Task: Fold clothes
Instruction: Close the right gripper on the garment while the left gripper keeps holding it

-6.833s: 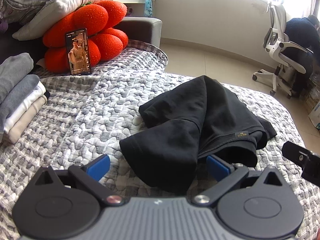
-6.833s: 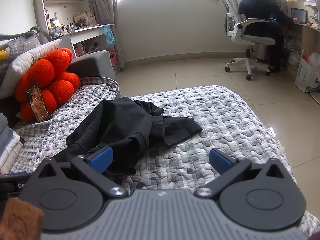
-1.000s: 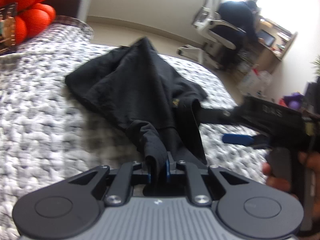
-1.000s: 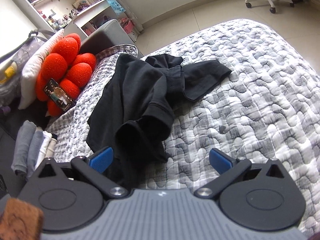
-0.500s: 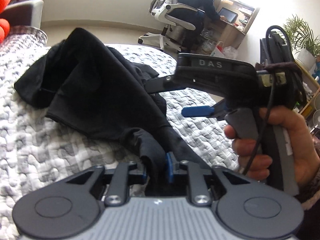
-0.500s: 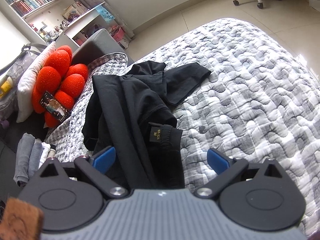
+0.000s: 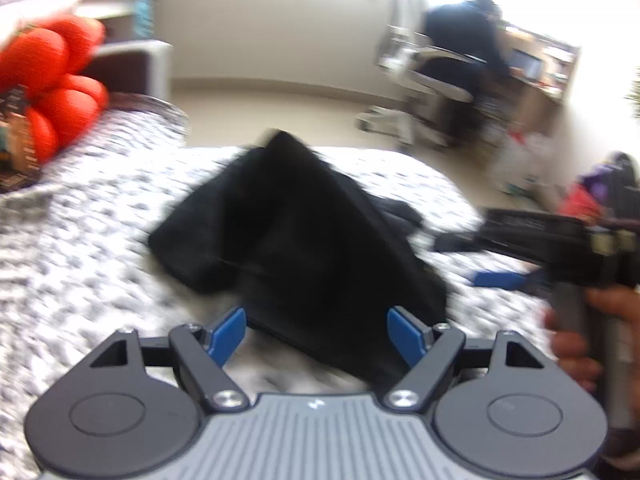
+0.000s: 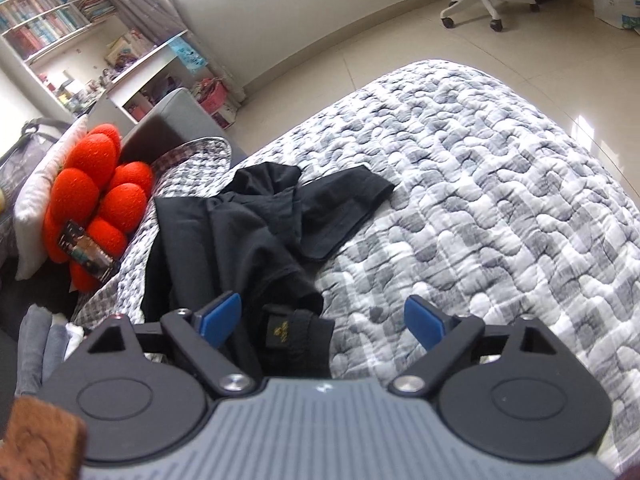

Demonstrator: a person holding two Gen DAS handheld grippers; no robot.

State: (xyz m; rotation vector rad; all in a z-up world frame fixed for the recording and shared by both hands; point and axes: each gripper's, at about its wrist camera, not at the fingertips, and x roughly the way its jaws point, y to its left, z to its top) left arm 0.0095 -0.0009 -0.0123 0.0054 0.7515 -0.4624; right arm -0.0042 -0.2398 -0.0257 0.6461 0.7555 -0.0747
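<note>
Left claw point(image 7: 316, 334) has just let go: its jaws have been swinging apart and now stand wide, blue pads clear of the cloth. The black shirt point(image 7: 304, 240) sits heaped on the quilt point(image 7: 80, 248) right in front of it, with the near edge of the fabric lying in the gap between the fingers but nothing pinching it. The whole left view is pretty smeared, so finer folds are hard to read.

Right claw point(image 8: 322, 322) is also spread wide, though its jaws have been coming in a bit. From its camera the shirt point(image 8: 240, 232) runs from just ahead and left of the fingers right down into the gap, and the collar end with the small gold label point(image 8: 280, 334) lies between the two pads, closer to the left one. Neither pad looks pressed on it. One sleeve point(image 8: 344, 208) sticks out further ahead, flat on the quilt point(image 8: 500, 200).

In the left view the right claw point(image 7: 500, 280) shows off to the right side, held by a hand point(image 7: 576, 344), just beside the shirt.

Off to the far left of both claws there's a red puffy cushion point(image 8: 100, 196) with a phone point(image 8: 86, 250) leaning on it. Close in on the right claw's left is a stack of folded clothes point(image 8: 44, 344). Way ahead of the left claw a person point(image 7: 460, 40) sits in a white desk chair point(image 7: 424, 80).
</note>
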